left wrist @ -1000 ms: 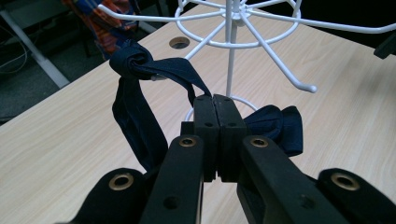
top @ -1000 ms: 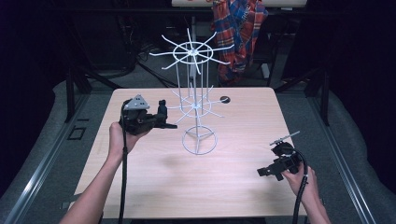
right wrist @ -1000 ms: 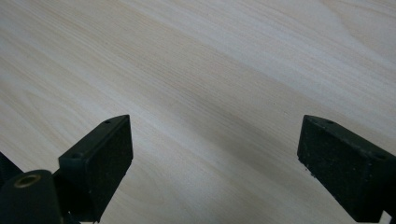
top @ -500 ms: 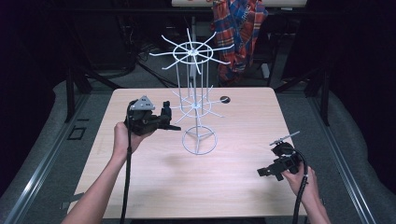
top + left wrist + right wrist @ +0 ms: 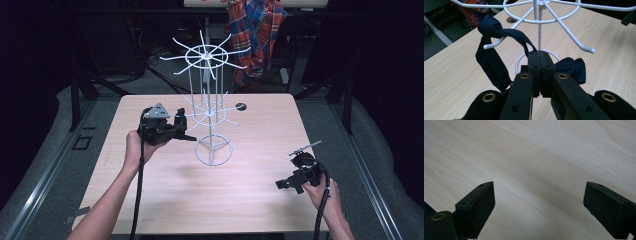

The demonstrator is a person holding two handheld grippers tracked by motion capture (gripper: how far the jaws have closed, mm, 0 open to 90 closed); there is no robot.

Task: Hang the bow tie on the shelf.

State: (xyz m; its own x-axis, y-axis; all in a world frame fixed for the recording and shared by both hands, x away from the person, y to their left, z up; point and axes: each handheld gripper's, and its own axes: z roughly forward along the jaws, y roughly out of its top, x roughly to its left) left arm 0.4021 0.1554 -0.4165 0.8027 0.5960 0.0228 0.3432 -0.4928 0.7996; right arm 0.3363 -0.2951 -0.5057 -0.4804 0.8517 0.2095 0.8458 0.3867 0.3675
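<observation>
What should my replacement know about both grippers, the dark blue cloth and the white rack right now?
Left gripper: shut on the dark blue cloth strip, close to the white wire rack.
Right gripper: open, holds nothing, over the light wooden table near its front right.
Done: the cloth is looped over one lower prong of the rack, knotted part on top.
Left: probably let go of the cloth and check that it hangs by itself.
</observation>
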